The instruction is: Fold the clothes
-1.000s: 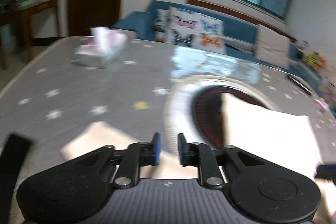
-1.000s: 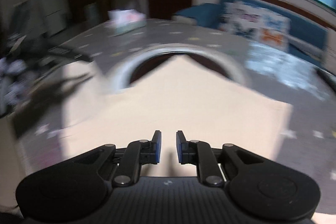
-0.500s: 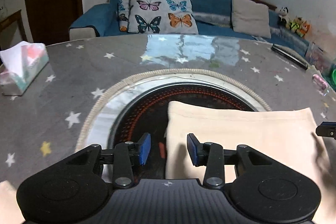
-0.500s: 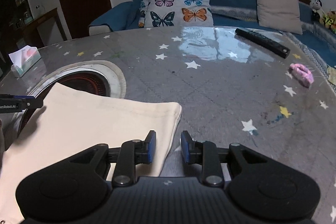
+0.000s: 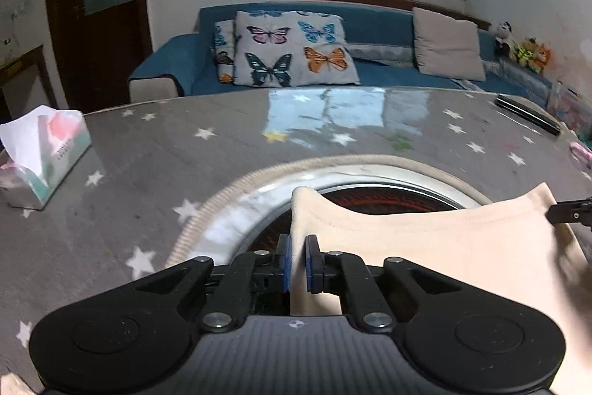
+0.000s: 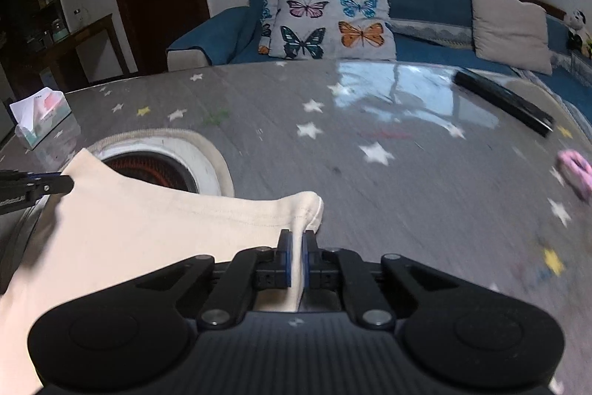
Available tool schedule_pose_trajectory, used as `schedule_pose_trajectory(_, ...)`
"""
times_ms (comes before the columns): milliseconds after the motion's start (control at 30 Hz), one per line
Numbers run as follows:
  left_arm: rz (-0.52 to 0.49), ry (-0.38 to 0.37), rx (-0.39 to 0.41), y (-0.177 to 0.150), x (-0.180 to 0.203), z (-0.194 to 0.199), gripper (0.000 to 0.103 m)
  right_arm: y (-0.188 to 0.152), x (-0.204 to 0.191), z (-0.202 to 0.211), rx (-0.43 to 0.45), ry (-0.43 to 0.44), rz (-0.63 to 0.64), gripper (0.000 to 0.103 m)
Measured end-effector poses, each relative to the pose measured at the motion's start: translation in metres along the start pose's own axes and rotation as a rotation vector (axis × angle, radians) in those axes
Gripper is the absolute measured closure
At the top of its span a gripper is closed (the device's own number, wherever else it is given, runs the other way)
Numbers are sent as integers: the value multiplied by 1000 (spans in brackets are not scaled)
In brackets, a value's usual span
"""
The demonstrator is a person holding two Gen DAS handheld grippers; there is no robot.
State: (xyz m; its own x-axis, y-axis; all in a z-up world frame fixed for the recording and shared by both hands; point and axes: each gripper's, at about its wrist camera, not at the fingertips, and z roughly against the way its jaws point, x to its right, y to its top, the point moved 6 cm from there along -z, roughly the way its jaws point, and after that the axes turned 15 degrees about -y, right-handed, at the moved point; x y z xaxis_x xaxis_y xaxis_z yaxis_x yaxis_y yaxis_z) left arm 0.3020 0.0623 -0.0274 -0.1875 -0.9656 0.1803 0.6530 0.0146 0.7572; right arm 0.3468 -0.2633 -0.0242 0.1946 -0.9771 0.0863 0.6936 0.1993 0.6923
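A cream garment (image 5: 425,247) lies folded on the grey star-print table, partly over the round burner recess (image 5: 370,191). My left gripper (image 5: 298,261) is shut on the garment's left far corner, which stands lifted between the blue pads. In the right wrist view the same cream garment (image 6: 148,228) spreads to the left, and my right gripper (image 6: 296,258) is shut on its right far corner. The far edge sags between the two raised corners. The other gripper's tip shows at each view's side edge.
A tissue box (image 5: 40,161) sits at the table's left. A black remote (image 6: 503,102) and a pink object (image 6: 575,169) lie toward the right edge. The grey table (image 6: 370,121) stretches ahead. A blue sofa (image 5: 370,32) with butterfly cushions stands behind it.
Both grippers were open beside the garment's far corners half a second ago; now each has shut on its corner and raised it slightly off the table.
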Motion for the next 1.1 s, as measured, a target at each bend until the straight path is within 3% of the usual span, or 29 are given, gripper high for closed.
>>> schedule_pose_trajectory(167,54,28,-14,5,-29,-9,94,23,-18,-26,5,2,20,97)
schedule_pose_trajectory(233,58,23,-20,2,-29,-4,94,29,-23,-30,10,-18,39,92)
schedule_pose_trajectory(433,39,0,-33,-8,-19,16,87,25,-24,11,28,-1,122,83)
schedule_pose_trajectory(567,-2,-30,-38,-24,2,39,66,1,-29,55,21,47,193,79)
schedule_pose_trajectory(700,-65,-88,-61,-55,35,69,62,-39,-51,95,7,126,303,68)
schedule_pose_trajectory(867,-130,-166,-81,-92,75,100,57,-91,-84,128,-13,213,428,67)
schedule_pose_trajectory(1100,-270,-240,-92,-126,116,123,57,-136,-104,155,31,192,541,67)
